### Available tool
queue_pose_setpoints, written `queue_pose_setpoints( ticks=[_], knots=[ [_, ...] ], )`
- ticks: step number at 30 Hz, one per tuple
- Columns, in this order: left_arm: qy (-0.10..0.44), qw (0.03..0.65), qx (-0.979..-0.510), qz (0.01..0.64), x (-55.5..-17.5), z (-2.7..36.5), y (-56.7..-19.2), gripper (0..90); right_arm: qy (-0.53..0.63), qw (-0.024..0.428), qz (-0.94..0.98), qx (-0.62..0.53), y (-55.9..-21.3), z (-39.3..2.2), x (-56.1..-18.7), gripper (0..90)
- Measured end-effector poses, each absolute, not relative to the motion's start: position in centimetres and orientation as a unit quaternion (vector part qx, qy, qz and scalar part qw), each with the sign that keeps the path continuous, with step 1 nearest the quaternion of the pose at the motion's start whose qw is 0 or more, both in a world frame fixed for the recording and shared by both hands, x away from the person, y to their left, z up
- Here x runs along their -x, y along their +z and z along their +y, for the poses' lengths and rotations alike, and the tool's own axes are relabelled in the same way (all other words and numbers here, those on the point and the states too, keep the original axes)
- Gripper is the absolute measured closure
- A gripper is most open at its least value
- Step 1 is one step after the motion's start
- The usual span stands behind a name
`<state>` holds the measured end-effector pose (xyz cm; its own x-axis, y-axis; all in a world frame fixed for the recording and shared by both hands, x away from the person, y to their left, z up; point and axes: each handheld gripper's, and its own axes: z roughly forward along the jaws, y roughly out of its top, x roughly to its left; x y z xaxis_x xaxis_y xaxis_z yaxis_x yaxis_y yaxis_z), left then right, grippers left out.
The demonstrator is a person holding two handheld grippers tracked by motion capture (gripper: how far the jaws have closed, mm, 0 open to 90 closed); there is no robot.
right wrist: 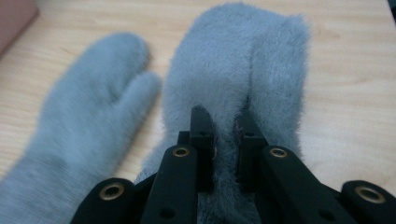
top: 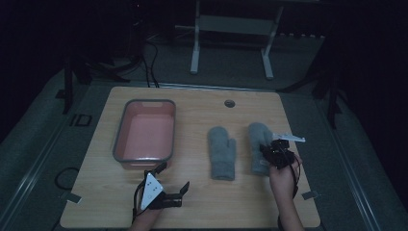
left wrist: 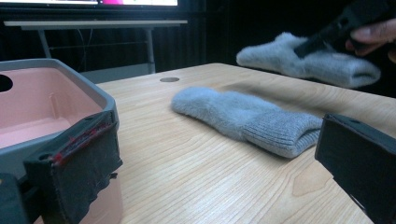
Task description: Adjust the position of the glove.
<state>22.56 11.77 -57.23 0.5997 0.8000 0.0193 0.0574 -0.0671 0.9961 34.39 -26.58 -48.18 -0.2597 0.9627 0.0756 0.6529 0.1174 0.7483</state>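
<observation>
Grey mitten [top: 260,144] at right of frame, pinched by right gripper [top: 270,150]; second mitten [top: 222,153] flat at centre bench [top: 202,202]. Left gripper [top: 174,179] jaws wide, lower left, beside pink bin [top: 144,134].

I see a dim room around my light wooden table [top: 192,202], which has a small round grommet hole [top: 229,103] near its far edge. Grey carpeted floor [top: 38,144] surrounds it. Beyond stands a white metal frame [top: 231,29] on two legs, with dark cables [top: 149,62] trailing across the floor at left.
</observation>
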Motion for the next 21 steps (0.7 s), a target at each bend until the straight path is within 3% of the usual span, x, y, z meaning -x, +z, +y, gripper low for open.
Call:
queue_pose_setpoints(
  ticks=[5, 21],
  knots=[
    [0.31, 0.601, -0.662, 0.323, -22.5, 11.7, -57.2, 0.2, 0.372, 0.215, 0.712, -0.555, -46.7, -24.4, -34.5, 81.7],
    [0.309, 0.6, -0.664, 0.32, -22.5, 11.7, -57.2, 0.2, 0.384, 0.184, 0.723, -0.543, -46.3, -18.7, -34.5, 81.7]
  ],
)
